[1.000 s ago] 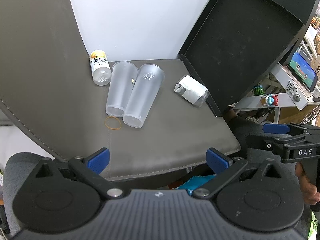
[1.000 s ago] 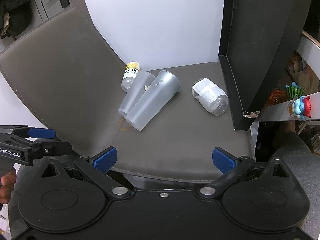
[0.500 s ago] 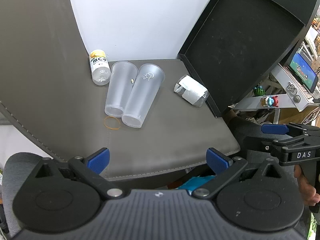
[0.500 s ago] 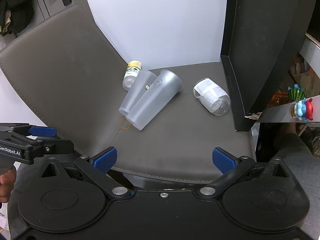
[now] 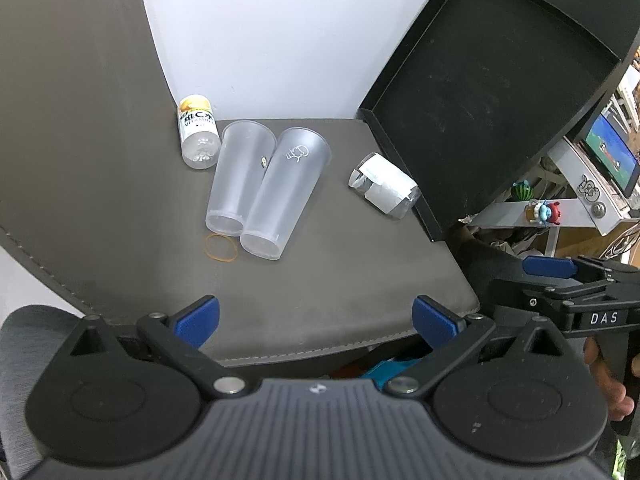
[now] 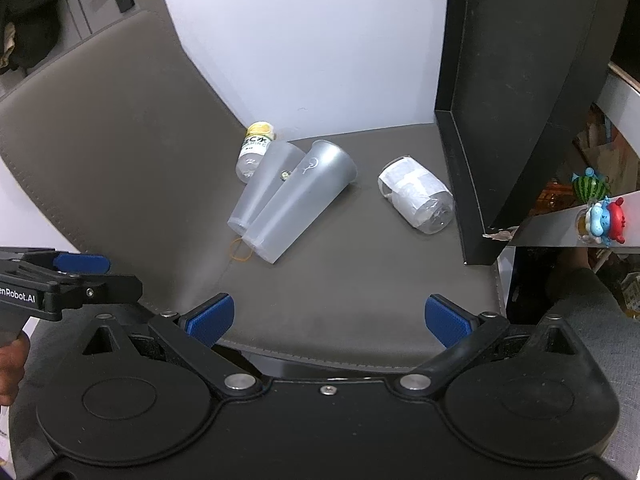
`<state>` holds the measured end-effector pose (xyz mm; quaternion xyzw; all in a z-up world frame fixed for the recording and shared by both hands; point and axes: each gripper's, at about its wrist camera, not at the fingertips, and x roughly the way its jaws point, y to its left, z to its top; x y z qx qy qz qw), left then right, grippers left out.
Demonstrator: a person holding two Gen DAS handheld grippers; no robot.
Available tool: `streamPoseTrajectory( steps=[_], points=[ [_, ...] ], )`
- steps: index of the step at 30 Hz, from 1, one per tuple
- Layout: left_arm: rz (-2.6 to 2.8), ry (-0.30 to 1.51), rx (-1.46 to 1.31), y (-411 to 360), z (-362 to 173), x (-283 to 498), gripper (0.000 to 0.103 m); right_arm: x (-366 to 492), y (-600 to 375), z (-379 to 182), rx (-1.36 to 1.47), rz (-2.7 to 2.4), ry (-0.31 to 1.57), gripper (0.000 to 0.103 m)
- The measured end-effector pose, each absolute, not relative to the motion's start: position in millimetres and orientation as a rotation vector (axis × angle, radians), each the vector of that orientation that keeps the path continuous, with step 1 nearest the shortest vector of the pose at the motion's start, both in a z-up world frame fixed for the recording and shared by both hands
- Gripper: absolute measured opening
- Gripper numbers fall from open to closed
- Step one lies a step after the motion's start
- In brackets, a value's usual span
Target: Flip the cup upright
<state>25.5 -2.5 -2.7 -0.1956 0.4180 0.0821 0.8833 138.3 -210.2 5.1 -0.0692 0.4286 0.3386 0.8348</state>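
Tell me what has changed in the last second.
Almost nothing. Both grippers, left and right, stay open, holding nothing, short of the mat. The two frosted cups still lie on their sides, touching.

Frosted, translucent plastic cups [image 5: 280, 192] lie on a matt grey mat [image 5: 340, 280], seemingly leather with stitched edges.

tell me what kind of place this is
Probably a makeshift data-collection bench in a cluttered office or lab: a grey leather mat curving up a white wall, a black tray propped alongside, and shelves with toy figurines and a small screen.
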Motion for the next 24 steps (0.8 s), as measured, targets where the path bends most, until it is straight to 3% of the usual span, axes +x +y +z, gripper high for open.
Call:
streamPoseTrajectory(
  steps=[24],
  points=[
    [0.110,0.900,-0.495,2.9,-21.4,90.7,0.101,174.8,-214.6,-10.5,-0.090,0.647,0.902,0.103]
  ],
)
